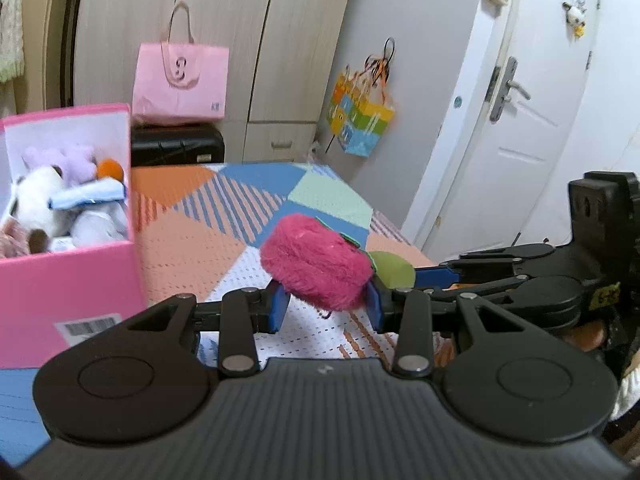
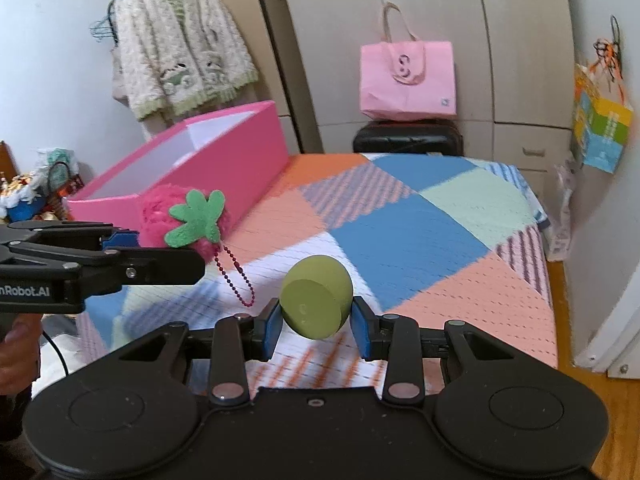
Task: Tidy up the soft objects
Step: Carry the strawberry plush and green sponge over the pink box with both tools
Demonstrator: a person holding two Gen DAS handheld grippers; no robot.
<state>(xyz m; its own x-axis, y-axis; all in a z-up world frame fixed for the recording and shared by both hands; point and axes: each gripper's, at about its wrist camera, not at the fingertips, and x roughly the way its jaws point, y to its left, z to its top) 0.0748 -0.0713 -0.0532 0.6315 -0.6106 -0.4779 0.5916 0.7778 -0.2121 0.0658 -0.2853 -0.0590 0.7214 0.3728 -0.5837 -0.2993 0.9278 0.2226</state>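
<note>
A fuzzy pink plush strawberry [image 1: 316, 262] with a green felt leaf sits between the blue pads of my left gripper [image 1: 325, 304], which is shut on it above the patchwork bed cover. In the right wrist view the same strawberry [image 2: 180, 220] shows at the left with a red bead chain hanging from it. My right gripper [image 2: 316, 322] is shut on an olive-green soft ball [image 2: 316, 298]. That ball [image 1: 390, 268] peeks out just behind the strawberry in the left wrist view. The pink storage box [image 1: 68, 284] stands at the left on the bed, holding several plush toys [image 1: 60, 200].
A patchwork bed cover [image 2: 400, 232] spreads ahead. Behind the bed stand a black case [image 2: 408, 140] with a pink tote bag [image 2: 408, 80] on it and wardrobe doors. A fluffy cardigan [image 2: 180, 48] hangs at left. A white door [image 1: 512, 152] and a colourful gift bag [image 1: 360, 120] are at right.
</note>
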